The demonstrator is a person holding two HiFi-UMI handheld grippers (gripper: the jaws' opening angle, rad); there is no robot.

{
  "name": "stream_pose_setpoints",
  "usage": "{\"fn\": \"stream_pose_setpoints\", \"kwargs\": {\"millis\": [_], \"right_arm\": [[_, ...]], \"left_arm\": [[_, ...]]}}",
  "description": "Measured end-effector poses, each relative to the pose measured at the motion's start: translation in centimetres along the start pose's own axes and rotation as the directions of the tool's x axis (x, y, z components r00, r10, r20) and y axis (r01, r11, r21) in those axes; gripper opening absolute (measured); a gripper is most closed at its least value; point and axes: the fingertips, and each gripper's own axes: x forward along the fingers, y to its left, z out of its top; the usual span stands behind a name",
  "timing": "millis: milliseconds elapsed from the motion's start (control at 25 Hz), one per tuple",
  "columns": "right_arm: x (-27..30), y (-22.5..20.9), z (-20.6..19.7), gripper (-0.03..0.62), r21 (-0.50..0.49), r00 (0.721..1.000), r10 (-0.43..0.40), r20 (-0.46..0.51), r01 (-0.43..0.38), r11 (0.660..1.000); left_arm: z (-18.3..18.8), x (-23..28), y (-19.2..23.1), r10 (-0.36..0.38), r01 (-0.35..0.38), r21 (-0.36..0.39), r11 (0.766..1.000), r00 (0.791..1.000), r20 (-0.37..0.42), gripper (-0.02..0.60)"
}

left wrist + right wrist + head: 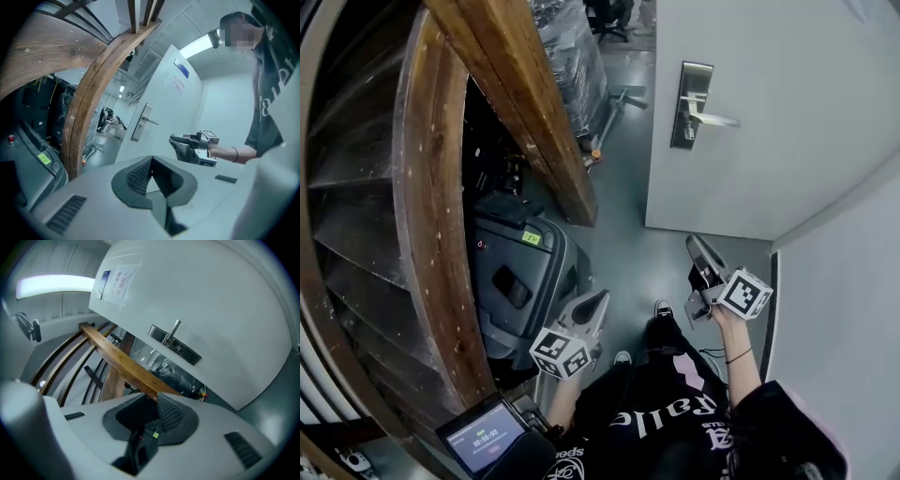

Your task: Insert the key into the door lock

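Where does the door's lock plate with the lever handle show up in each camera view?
Head view: lock plate at upper right, on the white door.
Left gripper view: lock plate near the middle, right of the wooden beam.
Right gripper view: lock plate in the middle, above the beam.
Shared landmark: the wooden beam beside the door, in all three views.

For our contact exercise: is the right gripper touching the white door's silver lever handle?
Apart: head view shows a wide gap between right gripper and silver lever handle.
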Motion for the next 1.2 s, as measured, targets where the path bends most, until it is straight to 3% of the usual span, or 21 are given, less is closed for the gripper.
{"fn": "stream_pose_setpoints", "kwargs": {"millis": [240, 560, 800, 960, 1200], "right_arm": [[-5.9, 5.9, -6.7, 0.084, -0.075, 0.998, 0.041, 0.040, -0.038, 0.996], [-12.7, 7.9, -10.8, 0.084, -0.119, 0.996, -0.042, 0.080, 0.052, 0.992], [-16.1, 9.3, -12.7, 0.084, -0.105, 0.996, -0.064, 0.067, 0.071, 0.992], [-18.2, 9.7, -14.8, 0.084, -0.093, 0.996, -0.071, 0.047, 0.075, 0.993], [-24.3, 10.5, -17.4, 0.084, -0.111, 0.997, -0.076, 0.021, 0.077, 0.991]], "left_arm": [[-2.5, -5.7, -2.5, -0.105, 0.106, 0.042, 0.993, 0.994, -0.038, 0.005], [-4.2, -7.9, -6.2, -0.219, 0.223, 0.057, 0.973, 0.973, -0.072, 0.005], [-3.2, -7.5, -10.2, -0.266, 0.267, 0.060, 0.962, 0.963, -0.033, 0.005], [-3.8, -7.9, -13.3, -0.308, 0.312, 0.074, 0.947, 0.950, -0.051, 0.005], [-6.3, -10.1, -17.7, -0.299, 0.304, 0.076, 0.950, 0.952, -0.066, 0.005]]}}
